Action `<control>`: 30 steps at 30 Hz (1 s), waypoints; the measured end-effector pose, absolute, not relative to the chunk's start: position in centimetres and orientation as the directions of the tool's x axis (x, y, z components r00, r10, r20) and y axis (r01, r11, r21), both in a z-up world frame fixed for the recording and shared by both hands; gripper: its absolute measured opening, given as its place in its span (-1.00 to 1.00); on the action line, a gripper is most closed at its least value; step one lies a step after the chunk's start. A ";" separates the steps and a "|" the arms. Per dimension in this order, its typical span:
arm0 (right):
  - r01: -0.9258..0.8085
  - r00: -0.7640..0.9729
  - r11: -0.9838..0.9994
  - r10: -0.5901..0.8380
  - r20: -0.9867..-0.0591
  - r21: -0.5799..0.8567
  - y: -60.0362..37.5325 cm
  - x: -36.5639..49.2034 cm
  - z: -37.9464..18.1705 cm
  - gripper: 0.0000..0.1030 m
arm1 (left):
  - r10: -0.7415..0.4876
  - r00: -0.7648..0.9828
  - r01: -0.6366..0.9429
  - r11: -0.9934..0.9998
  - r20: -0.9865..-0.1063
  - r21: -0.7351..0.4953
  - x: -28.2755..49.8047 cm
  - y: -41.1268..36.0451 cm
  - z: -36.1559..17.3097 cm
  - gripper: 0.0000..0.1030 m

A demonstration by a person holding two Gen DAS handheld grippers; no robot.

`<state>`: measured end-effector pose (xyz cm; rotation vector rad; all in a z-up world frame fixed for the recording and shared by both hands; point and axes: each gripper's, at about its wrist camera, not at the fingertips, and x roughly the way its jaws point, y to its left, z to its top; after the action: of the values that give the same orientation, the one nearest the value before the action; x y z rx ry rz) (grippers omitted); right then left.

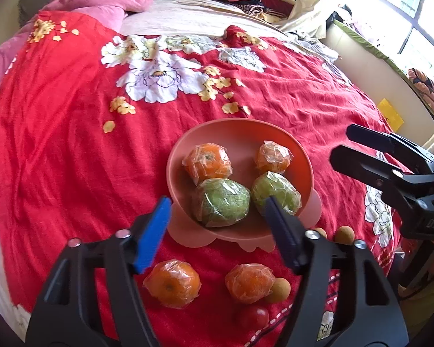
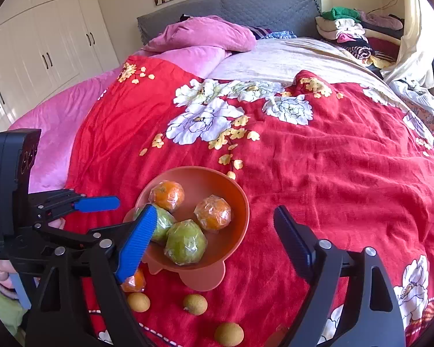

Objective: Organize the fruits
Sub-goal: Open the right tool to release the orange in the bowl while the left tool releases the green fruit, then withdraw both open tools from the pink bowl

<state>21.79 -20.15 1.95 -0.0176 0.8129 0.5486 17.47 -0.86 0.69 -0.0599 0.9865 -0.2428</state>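
Bowl (image 1: pixel 240 133): orange-pink plastic, on the red flowered bedspread (image 1: pixel 58 130) of the bed; already holds two wrapped oranges and two wrapped green fruits (image 1: pixel 221 202).
Loose fruit: two wrapped oranges on the bedspread just in front of the bowl, left one (image 1: pixel 172 283) and right one (image 1: pixel 250 283); one red cherry tomato (image 1: pixel 254 316) near them; small tan longans (image 2: pixel 195 304) scattered beside.
Left tongs (image 1: pixel 217 231): wide open, empty, hanging above the near rim of the bowl and the loose oranges.
Right tongs (image 2: pixel 211 240): wide open, empty, hanging over the right side of the bowl.
Handling of the oranges: probably light, round, fairly firm; clear film wrap looks smooth and shiny, so likely slippery against the ribbed pads.
Where to hold: across the widest middle of the orange, pads on opposite sides, not on loose wrinkles of film.
Handling of the small fruits: longans hard-shelled but tiny and ready to roll; tomato soft-skinned, needs gentle closing.
Ground: soft bedspread, gives way under pressure, so fruit may sink or roll when pushed.
Risk: bowl seems light and may tip on the soft bed if touched at the rim.
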 end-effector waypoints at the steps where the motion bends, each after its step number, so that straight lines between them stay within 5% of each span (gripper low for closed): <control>1: -0.472 0.557 0.861 0.459 -0.692 0.190 -20.2 21.7 2.1 0.62 | -0.232 0.528 0.175 0.971 -0.817 -0.162 17.4 -0.8 0.8 0.23; 17: -0.471 0.589 0.864 0.458 -0.665 0.177 -20.8 19.5 3.6 0.76 | -0.206 0.573 0.135 0.978 -0.794 -0.157 16.0 0.4 2.6 0.74; 30: -0.470 0.624 0.868 0.456 -0.635 0.162 -21.7 17.0 5.3 0.83 | -0.191 0.614 0.112 0.981 -0.766 -0.156 14.5 1.3 4.5 0.81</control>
<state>17.01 -21.68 5.31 -0.0208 0.7228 0.5321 14.47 1.34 4.53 -0.0958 0.8937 -0.1750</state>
